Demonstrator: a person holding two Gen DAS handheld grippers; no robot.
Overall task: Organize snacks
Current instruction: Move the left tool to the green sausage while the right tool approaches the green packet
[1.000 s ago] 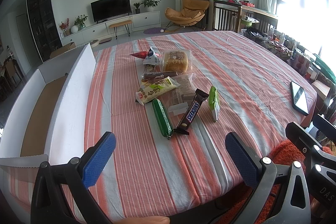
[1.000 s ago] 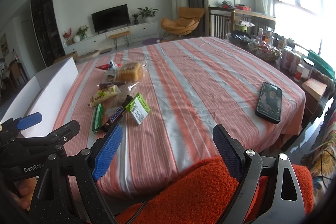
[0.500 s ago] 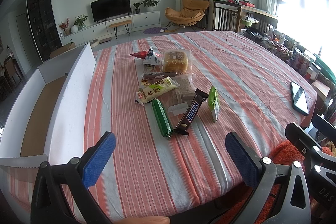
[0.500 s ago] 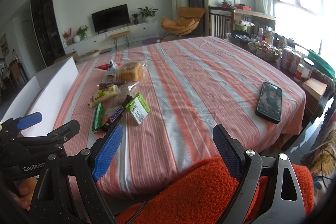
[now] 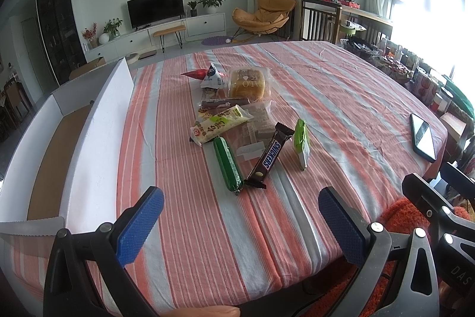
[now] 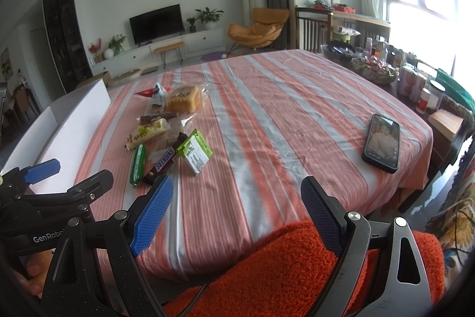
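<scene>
Left wrist view: the left gripper [image 5: 240,225] hovers at the near edge of the striped table [image 5: 341,97], its blue-padded fingers spread wide with nothing between them. Ahead of it lies the pile of snacks: a green stick [image 5: 228,164] and a Snickers bar [image 5: 268,158] nearest, side by side, a light-green packet [image 5: 301,143] standing on edge just to their right, a yellow-green pack [image 5: 221,124] behind them, then a brown bar [image 5: 225,102], a wrapped cake [image 5: 248,83], a white triangular pack [image 5: 211,77] and a red cone [image 5: 194,74] farthest off. A white box [image 5: 98,132] lies open along the table's left side, well apart from the pile. A phone [image 5: 423,137] rests near the right edge.

In the right wrist view, the right gripper [image 6: 237,211] is likewise spread and empty, held low over an orange fuzzy cloth [image 6: 282,266] at the table's near edge. The snacks sit to its front-left, the phone to its front-right.
</scene>
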